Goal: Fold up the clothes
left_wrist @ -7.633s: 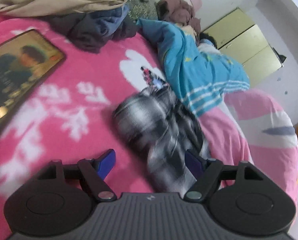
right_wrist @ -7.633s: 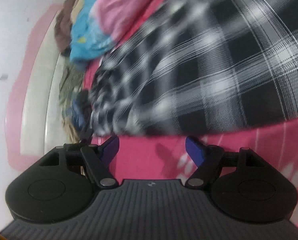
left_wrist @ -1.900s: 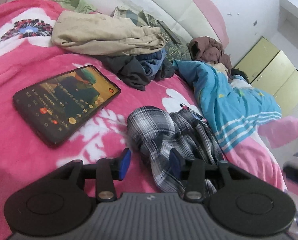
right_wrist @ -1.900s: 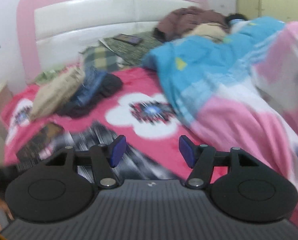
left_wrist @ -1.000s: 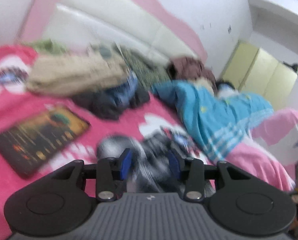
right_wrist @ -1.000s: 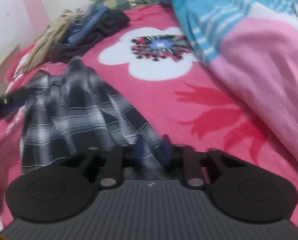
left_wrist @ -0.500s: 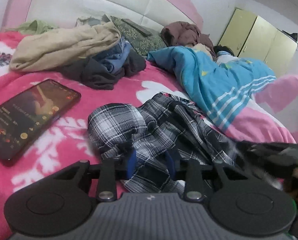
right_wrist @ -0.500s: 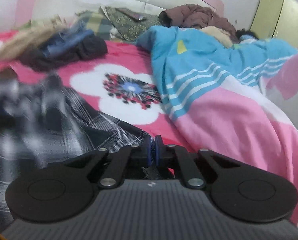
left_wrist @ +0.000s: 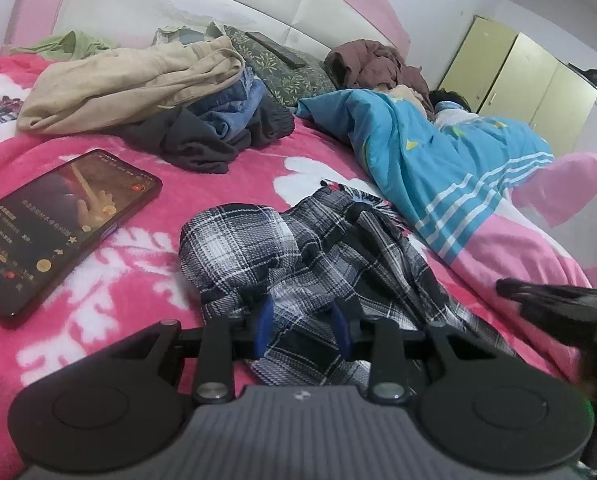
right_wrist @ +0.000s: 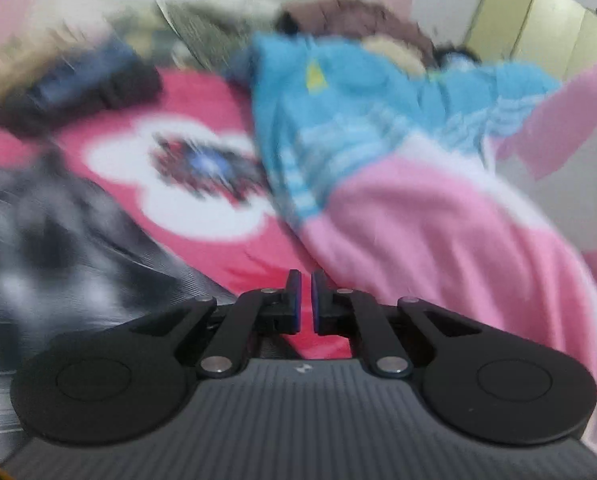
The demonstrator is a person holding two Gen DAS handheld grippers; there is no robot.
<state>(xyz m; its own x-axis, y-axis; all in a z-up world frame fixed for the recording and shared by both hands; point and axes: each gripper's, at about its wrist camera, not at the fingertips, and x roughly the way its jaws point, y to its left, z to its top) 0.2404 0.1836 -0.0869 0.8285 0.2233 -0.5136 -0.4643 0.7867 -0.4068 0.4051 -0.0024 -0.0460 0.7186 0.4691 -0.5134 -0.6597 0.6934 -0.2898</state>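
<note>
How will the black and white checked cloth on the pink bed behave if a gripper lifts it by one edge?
The checked cloth lies in soft bunched folds, so it will probably hang limp and not keep its shape. It looks thin, so it is likely light. Its loose end may drag over the pink blanket.

Both wrist views skim low across the bed (left_wrist: 138,280) (headboard-ward).

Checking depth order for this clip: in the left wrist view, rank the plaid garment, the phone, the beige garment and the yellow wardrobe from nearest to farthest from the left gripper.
1. Plaid garment, between the left gripper's fingers.
2. Phone, to the left on the pink blanket.
3. Beige garment, upper left, near the headboard.
4. Yellow wardrobe, far right against the wall.
</note>
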